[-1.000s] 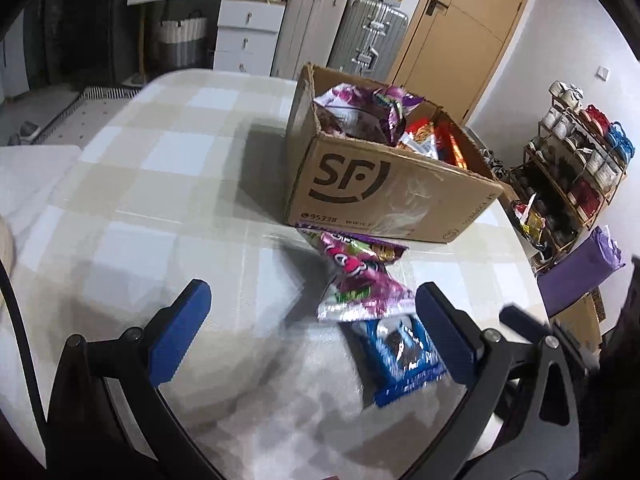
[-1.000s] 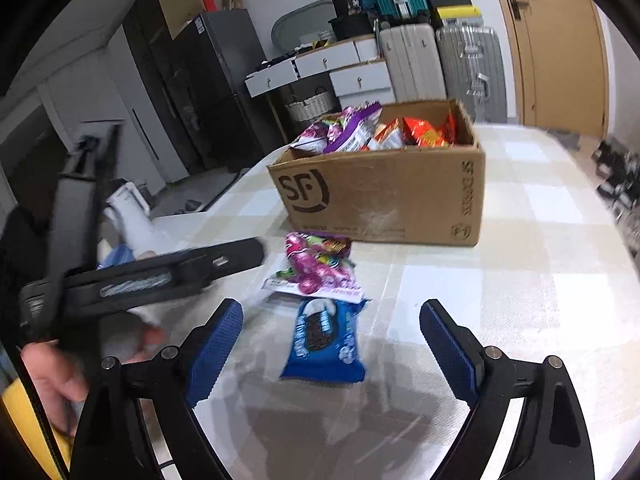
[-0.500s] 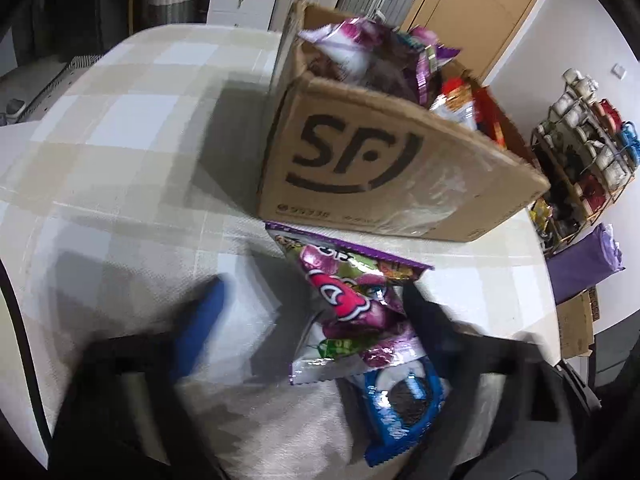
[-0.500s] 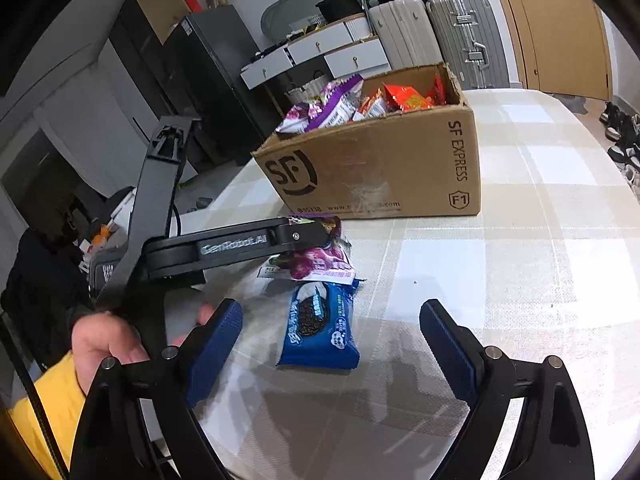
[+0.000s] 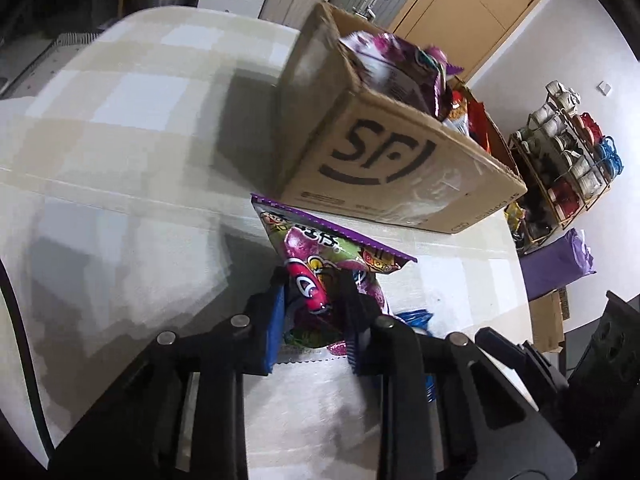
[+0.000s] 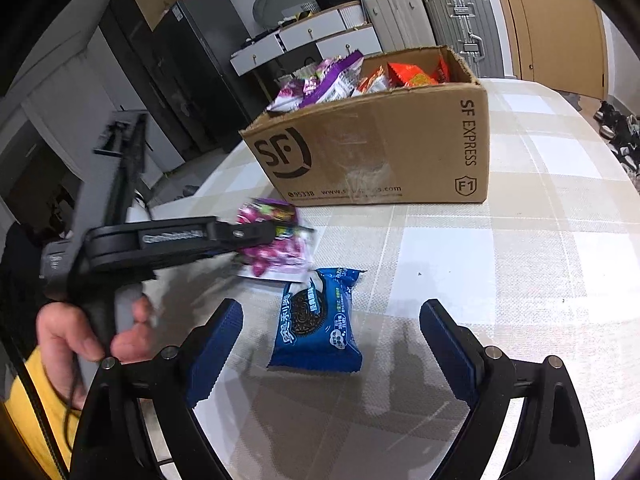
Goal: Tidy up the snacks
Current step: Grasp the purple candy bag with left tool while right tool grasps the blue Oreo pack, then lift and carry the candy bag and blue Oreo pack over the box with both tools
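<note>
A purple and pink candy bag [image 5: 320, 248] lies on the checked table [image 6: 540, 260] just in front of the SF cardboard box [image 5: 400, 168]. My left gripper [image 5: 314, 284] is shut on the bag's near end, with its blue pads pressing both sides. From the right wrist view the same gripper [image 6: 256, 236] reaches in from the left over the bag [image 6: 280, 248], with a hand [image 6: 80, 336] on its handle. A blue cookie pack [image 6: 316, 324] lies flat between the open fingers of my right gripper [image 6: 331, 308], which hovers short of it. The box [image 6: 380, 148] holds several snack bags.
A shoe rack [image 5: 568, 148] and a purple bag [image 5: 560, 264] stand beyond the table's right edge. Suitcases [image 6: 460, 20] and white drawers [image 6: 320, 36] line the far wall. Bare tablecloth stretches to the right of the box and the cookie pack.
My left gripper came forward and down over the candy bag and its jaws went from wide open to shut on it. The right gripper stayed open, almost in place.
</note>
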Available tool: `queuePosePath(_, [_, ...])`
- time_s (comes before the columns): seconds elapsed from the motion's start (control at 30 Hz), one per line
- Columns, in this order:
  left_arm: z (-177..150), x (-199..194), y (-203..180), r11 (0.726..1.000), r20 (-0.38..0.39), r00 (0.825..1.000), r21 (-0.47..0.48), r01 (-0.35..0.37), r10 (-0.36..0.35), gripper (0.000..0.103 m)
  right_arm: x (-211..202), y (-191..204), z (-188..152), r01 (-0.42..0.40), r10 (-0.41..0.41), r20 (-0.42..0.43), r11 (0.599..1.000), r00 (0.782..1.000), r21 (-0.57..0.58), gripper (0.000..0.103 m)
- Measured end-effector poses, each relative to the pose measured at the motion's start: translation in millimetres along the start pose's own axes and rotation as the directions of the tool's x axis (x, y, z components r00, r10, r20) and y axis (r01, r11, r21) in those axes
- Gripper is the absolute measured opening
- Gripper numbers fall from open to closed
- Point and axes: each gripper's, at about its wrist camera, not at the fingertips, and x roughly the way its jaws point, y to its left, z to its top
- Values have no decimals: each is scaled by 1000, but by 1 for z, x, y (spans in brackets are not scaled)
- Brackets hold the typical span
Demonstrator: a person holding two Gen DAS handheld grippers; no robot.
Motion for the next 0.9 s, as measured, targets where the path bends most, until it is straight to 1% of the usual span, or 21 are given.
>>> queuePosePath(0.1, [-3,-12,12,1000,15,1000,-5,-16,17,22,9,5,-2,15,-15,-31,1000,999,8,92])
queuePosePath(0.17, [-2,-25,19,1000,37,999,-2,-25,25,22,13,12,-2,33,-33,-38,999,999,-15,92])
queuePosePath(0.3, [-7,-53,24,999,84,996,13,-32,31,22,29,34,1,103,-109,-49,989,993,-110,92])
queuePosePath(0.4, [-11,-68,29,999,102,994,10,-31,30,22,43,42,1,167,-178,-67,976,982,-137,91])
queuePosePath(0.5, [-15,-73,32,1000,99,995,9,-28,27,22,56,46,0,200,-216,-89,967,972,-159,82])
queuePosePath(0.6, [-18,-76,34,999,96,995,9,-31,30,22,62,51,-1,236,-257,-89,952,962,-195,80])
queuePosePath(0.7, [-20,-80,38,999,96,995,3,-36,36,22,63,54,-3,267,-293,-87,937,952,-226,73])
queuePosePath(0.73, [-21,-80,38,999,97,995,2,-39,38,22,63,56,-4,261,-286,-84,937,955,-231,66])
queuePosePath(0.77, [-21,-81,38,999,97,995,3,-40,39,22,63,57,-4,260,-285,-82,937,955,-234,57])
queuePosePath(0.8, [-22,-80,38,999,98,994,2,-42,41,22,62,56,-3,258,-283,-81,937,956,-234,52])
queuePosePath(0.87, [-24,-79,37,999,98,994,0,-49,49,22,56,51,-1,249,-274,-87,941,958,-229,45])
queuePosePath(0.9, [-25,-79,37,999,95,994,-1,-51,51,22,55,50,1,255,-281,-88,939,955,-232,45])
